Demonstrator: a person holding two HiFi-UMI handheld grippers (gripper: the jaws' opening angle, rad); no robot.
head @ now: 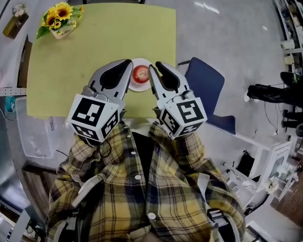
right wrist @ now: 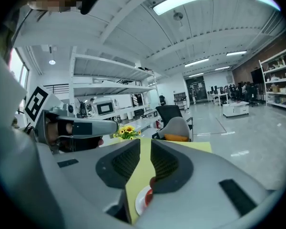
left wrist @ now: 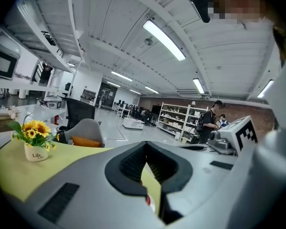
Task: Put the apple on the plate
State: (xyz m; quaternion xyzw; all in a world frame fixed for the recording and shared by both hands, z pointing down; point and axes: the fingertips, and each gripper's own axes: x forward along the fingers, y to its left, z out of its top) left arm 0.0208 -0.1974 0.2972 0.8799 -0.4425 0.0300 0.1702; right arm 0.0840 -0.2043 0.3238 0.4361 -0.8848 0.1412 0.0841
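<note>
Both tools are hanging empty: my left gripper (left wrist: pixel 146 146) is showing its jaws pinched together at the tips, my right gripper (right wrist: pixel 145 144) is keeping only a narrow slit with nothing in it. Below and between them, the small red apple (head: pixel 140 74) is sitting on the round white plate (head: pixel 136 88) near the edge of the yellow-green table (head: pixel 91 49). I am judging that a careless dip could clip the rim, tipping the plate and rolling the apple off

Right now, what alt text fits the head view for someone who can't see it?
A red apple sits on a white plate on a yellow-green table, seen between the left claw and right claw, both empty, held by a plaid-shirted person.
</note>
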